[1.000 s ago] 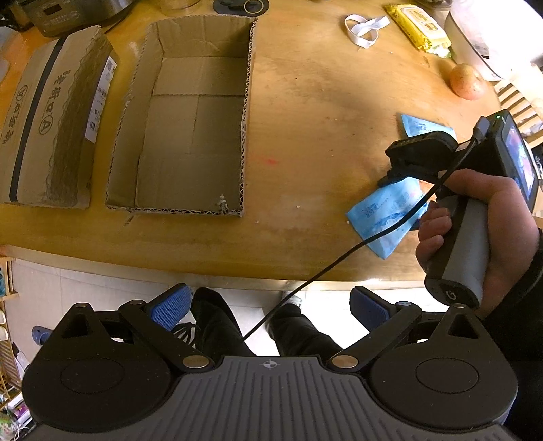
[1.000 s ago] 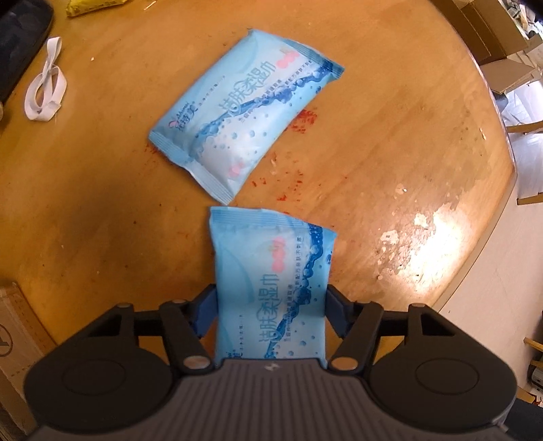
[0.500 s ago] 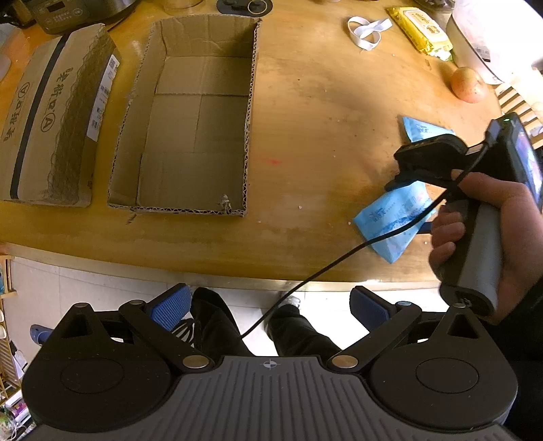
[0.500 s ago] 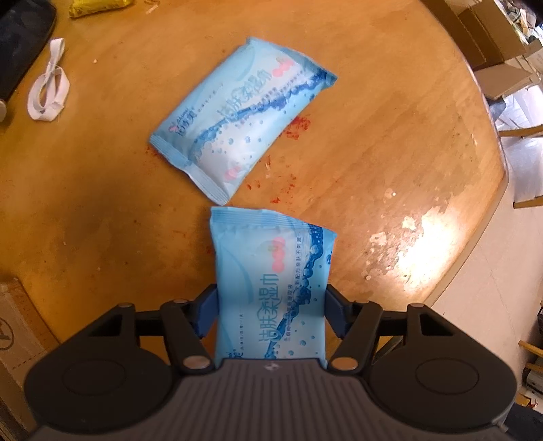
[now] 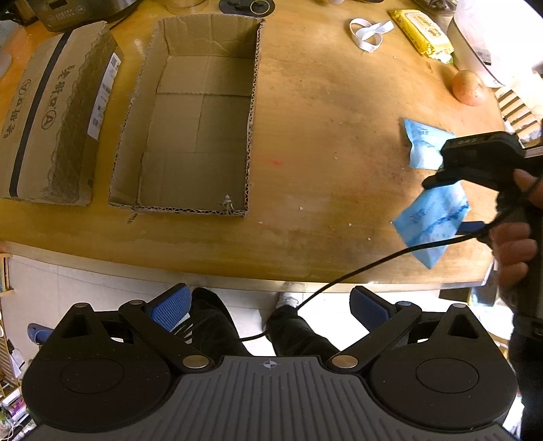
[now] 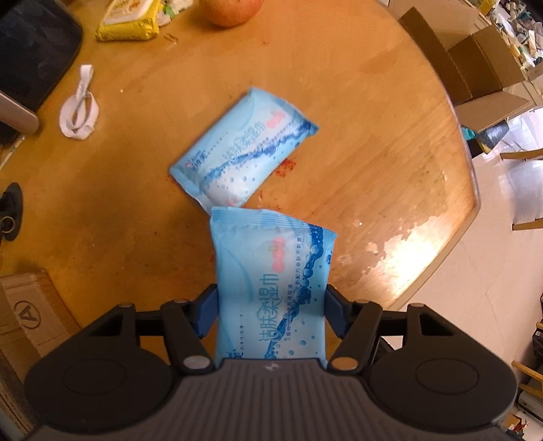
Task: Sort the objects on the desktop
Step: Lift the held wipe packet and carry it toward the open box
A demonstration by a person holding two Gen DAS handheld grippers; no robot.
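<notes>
Right wrist view shows the right claw [image 6: 271, 315] clamped on 1 blue wipes pack [image 6: 271, 288] above the surface [image 6: 135, 203], left claw [image 5: 268, 307] apart and empty; next, carry it to the open cardboard box [image 5: 193, 135].

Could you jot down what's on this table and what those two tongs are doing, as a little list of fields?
surface: round wooden table
right tongs: shut on a blue wet-wipe pack, held above the table
second blue wet-wipe pack: lying flat on the table
left tongs: open, holding nothing
open cardboard box: nothing visible inside
closed cardboard box: lying beside the open one
other items: yellow wipes pack, white strap, apple
</notes>
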